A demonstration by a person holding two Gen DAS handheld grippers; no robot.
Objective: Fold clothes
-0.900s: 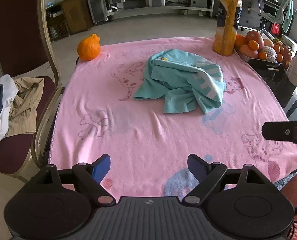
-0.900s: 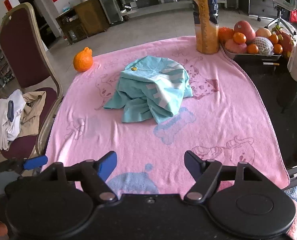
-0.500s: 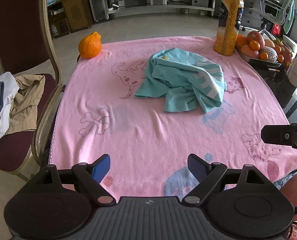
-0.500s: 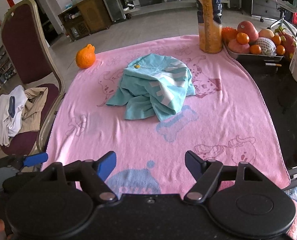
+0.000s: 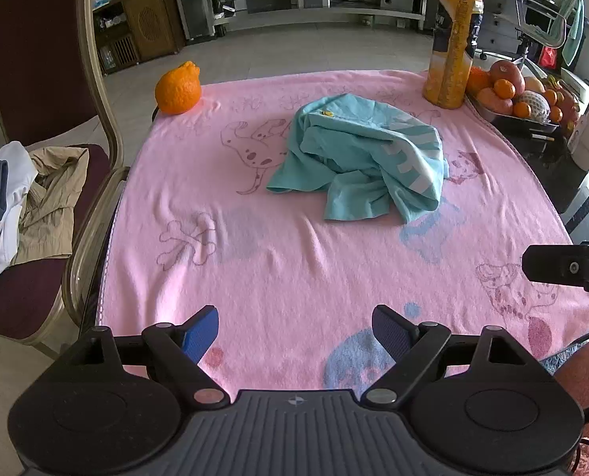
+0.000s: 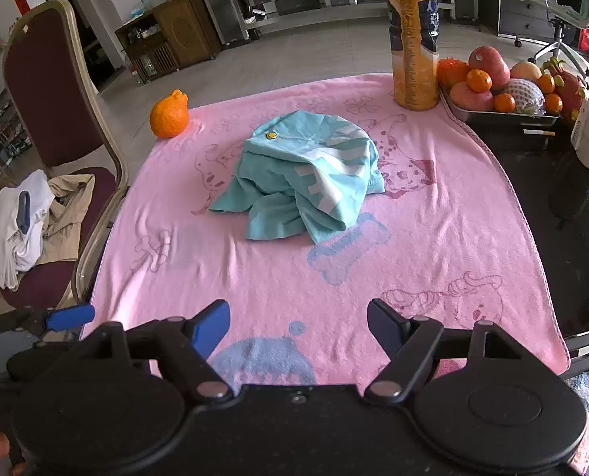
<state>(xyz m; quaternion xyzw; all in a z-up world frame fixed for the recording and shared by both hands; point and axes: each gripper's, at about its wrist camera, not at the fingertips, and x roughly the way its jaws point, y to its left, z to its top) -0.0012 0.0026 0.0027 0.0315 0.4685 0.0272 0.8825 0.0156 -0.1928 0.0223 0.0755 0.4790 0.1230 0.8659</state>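
A crumpled teal shirt (image 5: 366, 158) (image 6: 306, 182) with white lettering lies in a heap near the middle of the pink towel (image 5: 294, 269) (image 6: 433, 246) that covers the table. My left gripper (image 5: 296, 331) hovers open over the towel's near edge, well short of the shirt, nothing between its fingers. My right gripper (image 6: 298, 325) is also open and empty above the near edge; one of its black fingers (image 5: 568, 267) shows at the right of the left wrist view. A blue pad of the left gripper's fingers (image 6: 70, 315) shows at the lower left of the right wrist view.
An orange (image 5: 177, 89) (image 6: 169, 117) sits on the far left corner of the towel, a tall juice bottle (image 5: 453, 39) (image 6: 413, 39) at the far right. A fruit tray (image 6: 504, 117) stands beside the bottle. A chair (image 5: 37, 198) with piled clothes (image 6: 29, 222) stands left of the table.
Both grippers have crept slightly forward toward the shirt, still open. The shirt has not moved.
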